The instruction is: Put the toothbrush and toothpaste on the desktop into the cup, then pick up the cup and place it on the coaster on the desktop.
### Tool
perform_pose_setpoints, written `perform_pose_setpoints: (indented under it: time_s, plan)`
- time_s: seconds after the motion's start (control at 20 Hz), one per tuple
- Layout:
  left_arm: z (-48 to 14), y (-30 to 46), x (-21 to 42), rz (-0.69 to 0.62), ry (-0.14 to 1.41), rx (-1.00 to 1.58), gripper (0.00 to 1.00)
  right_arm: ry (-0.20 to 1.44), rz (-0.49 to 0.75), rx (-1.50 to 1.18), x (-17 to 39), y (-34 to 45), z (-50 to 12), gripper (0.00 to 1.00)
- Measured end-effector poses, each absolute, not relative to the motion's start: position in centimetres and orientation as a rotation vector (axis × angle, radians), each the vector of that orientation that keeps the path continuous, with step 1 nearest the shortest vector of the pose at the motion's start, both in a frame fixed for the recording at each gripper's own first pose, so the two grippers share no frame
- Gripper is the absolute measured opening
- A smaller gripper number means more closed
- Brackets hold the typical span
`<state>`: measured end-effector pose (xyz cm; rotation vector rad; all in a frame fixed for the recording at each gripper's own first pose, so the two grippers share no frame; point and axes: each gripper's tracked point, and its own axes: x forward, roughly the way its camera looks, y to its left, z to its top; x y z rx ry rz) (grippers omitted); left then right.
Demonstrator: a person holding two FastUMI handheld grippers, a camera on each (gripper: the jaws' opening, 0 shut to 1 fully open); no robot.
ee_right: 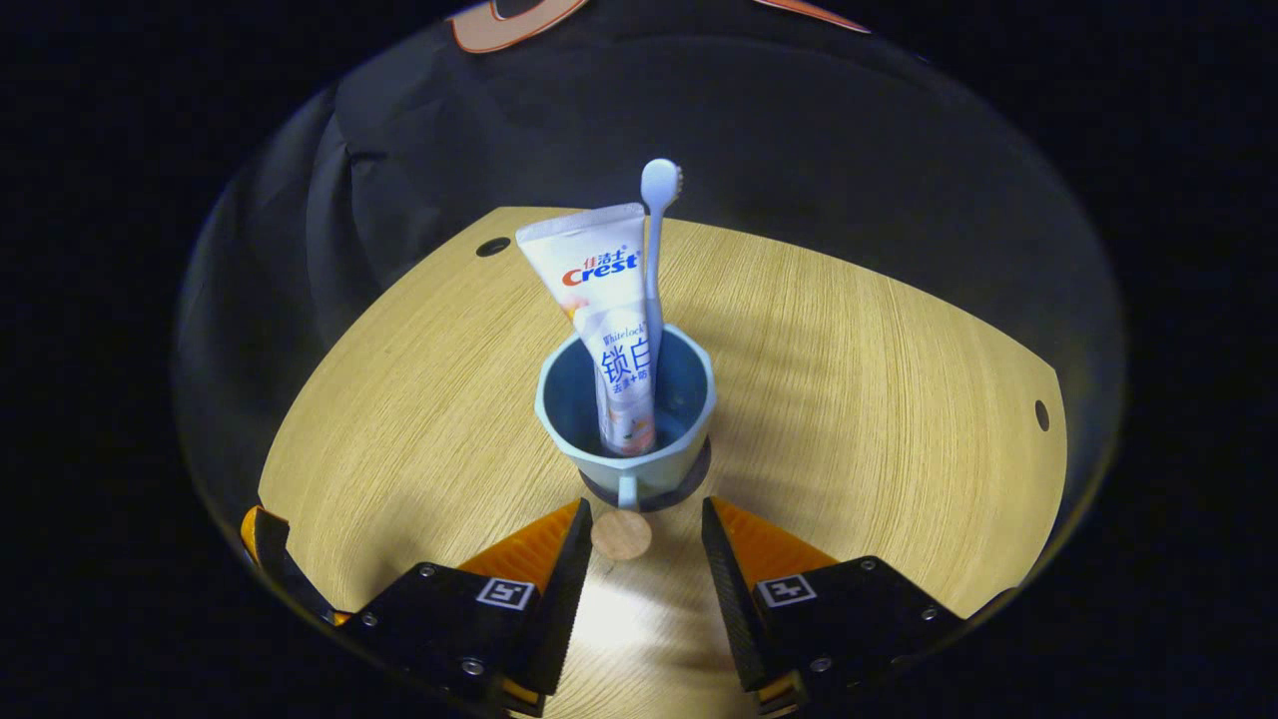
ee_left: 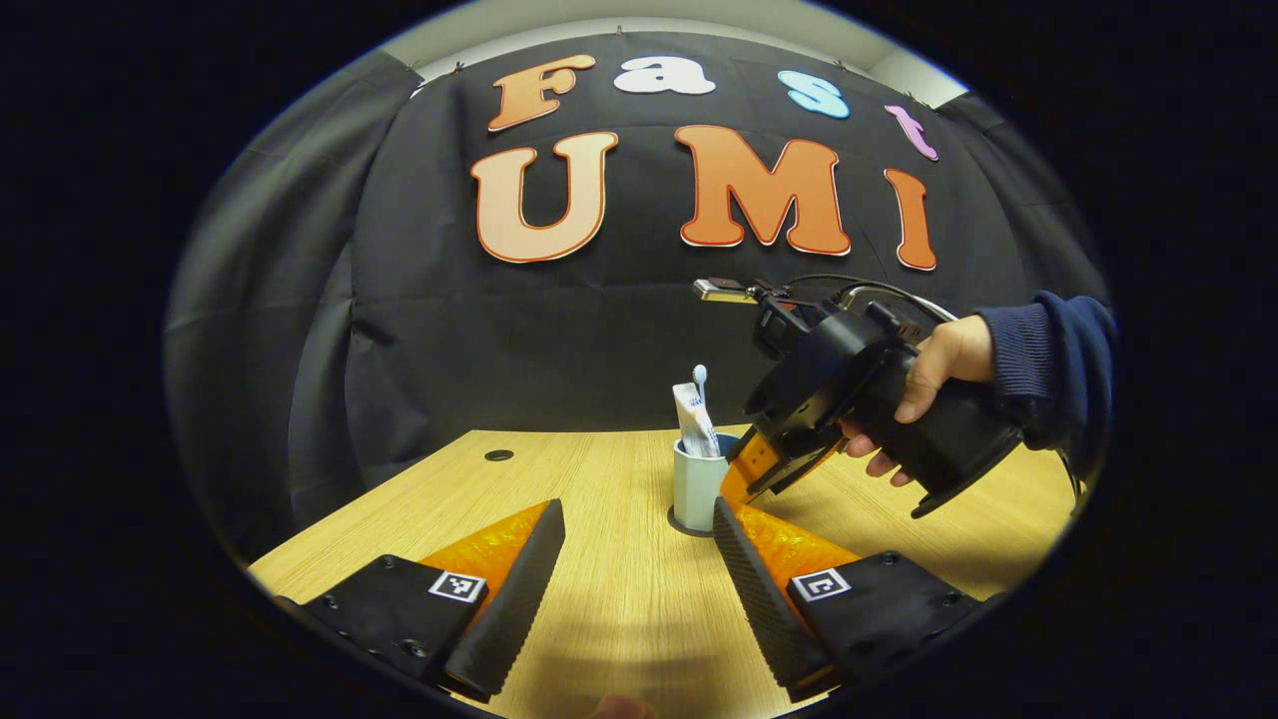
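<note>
A pale blue cup point(ee_right: 627, 424) stands upright on a dark round coaster point(ee_right: 699, 471) on the wooden desk. Inside it lean a white toothpaste tube point(ee_right: 607, 310) and a pale toothbrush point(ee_right: 656, 240), head up. My right gripper point(ee_right: 639, 554) is open just in front of the cup's small handle, with nothing between its fingers. In the left gripper view the cup point(ee_left: 696, 483) stands on the coaster point(ee_left: 682, 522) past my open left gripper point(ee_left: 639, 559), and the right gripper point(ee_left: 759, 469), held by a hand point(ee_left: 934, 374), sits close beside the cup's right side.
The wooden desk point(ee_right: 849, 399) has a cable hole at the far left point(ee_right: 492, 246) and another at the right edge point(ee_right: 1041, 414). A small round brown spot point(ee_right: 621, 535) lies on the desk between my right fingers. Black cloth walls close off the back.
</note>
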<state>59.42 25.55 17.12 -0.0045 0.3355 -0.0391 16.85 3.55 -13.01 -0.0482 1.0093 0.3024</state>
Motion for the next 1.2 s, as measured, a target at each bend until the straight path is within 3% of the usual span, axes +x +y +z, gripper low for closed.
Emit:
perform_pose_setpoints:
  time_s: [0.3, 0.4, 0.45, 1.2]
  plan:
    - [18.3, 24.2, 60.1, -0.049, 0.317, -0.005, 0.96, 0.864, 0.319, -0.003, 16.1, 1.2, -9.3, 0.85]
    - [18.7, 23.9, 60.6, -0.050, 0.310, -0.011, 0.95, 0.796, 0.312, 0.013, 15.9, 0.0, -8.0, 0.82]
    - [19.2, 23.6, 60.9, -0.051, 0.304, -0.013, 0.95, 0.759, 0.307, 0.024, 15.8, -0.6, -7.3, 0.88]
    - [25.7, 18.6, 62.6, -0.092, 0.183, -0.030, 0.95, 0.214, 0.086, 0.057, 10.6, -14.2, 4.1, 0.89]
